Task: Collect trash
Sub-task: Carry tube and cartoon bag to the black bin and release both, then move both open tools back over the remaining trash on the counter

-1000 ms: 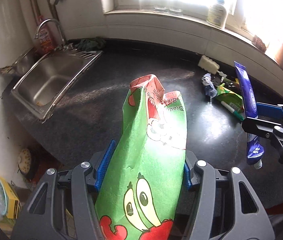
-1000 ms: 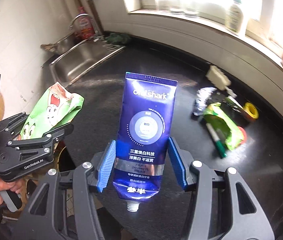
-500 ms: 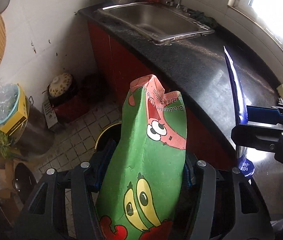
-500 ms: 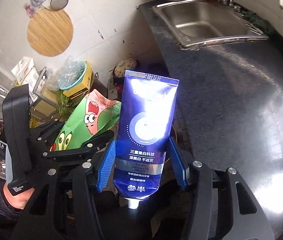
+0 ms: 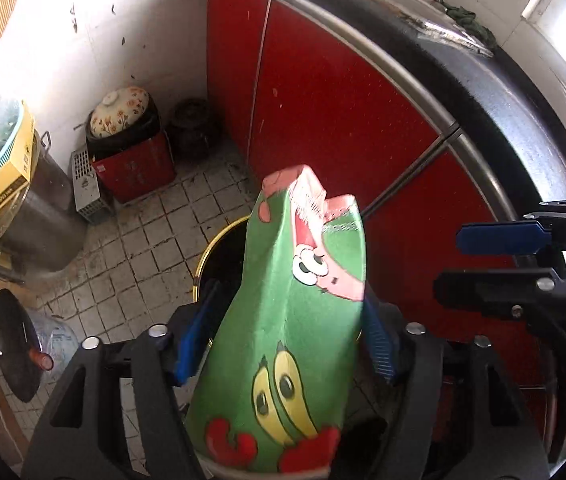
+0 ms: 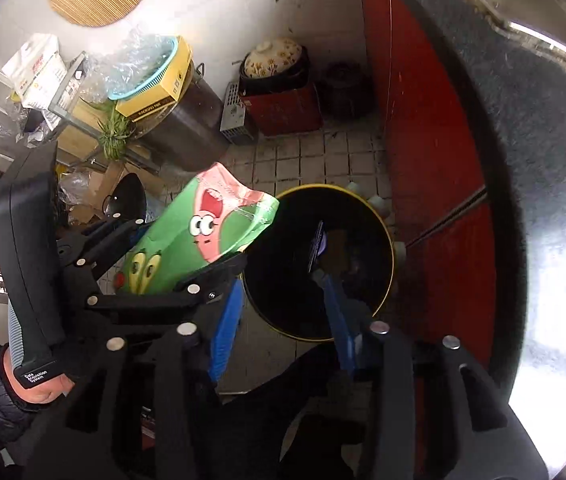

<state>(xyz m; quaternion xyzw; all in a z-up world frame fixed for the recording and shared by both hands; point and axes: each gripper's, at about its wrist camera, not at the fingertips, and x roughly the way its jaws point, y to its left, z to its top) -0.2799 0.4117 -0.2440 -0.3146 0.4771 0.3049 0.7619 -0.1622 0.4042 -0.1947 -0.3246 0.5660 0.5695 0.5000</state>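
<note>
Above the tiled floor in front of the red cabinets [image 5: 335, 120], both tongs point steeply down at a black, yellow-rimmed trash bin [image 6: 390, 236] standing below the counter's front edge [image 5: 495, 92]. The left gripper [image 5: 283, 344] has its jaws opening; the green snack bag [image 5: 283, 336] stands between the blue pads, its long axis running forward along the fingers with the torn pink top farthest out, and the near pad seems already clear of it, so the bag is judged to be slipping free. The right gripper [image 6: 279, 312] has its jaws opening with nothing between them; a dark blue toothpaste tube [image 6: 317, 244] lies inside the bin, just beyond the fingertips. The deciding relation: in the right wrist view the bag's top overhangs the bin's near rim, while its body lies to the left of the opening, so the left hand is nearer the rim than the centre. Compared with half a second ago, the tube has left the right tongs, the left jaws have widened, and both views have swung from the counter top to the floor
</note>
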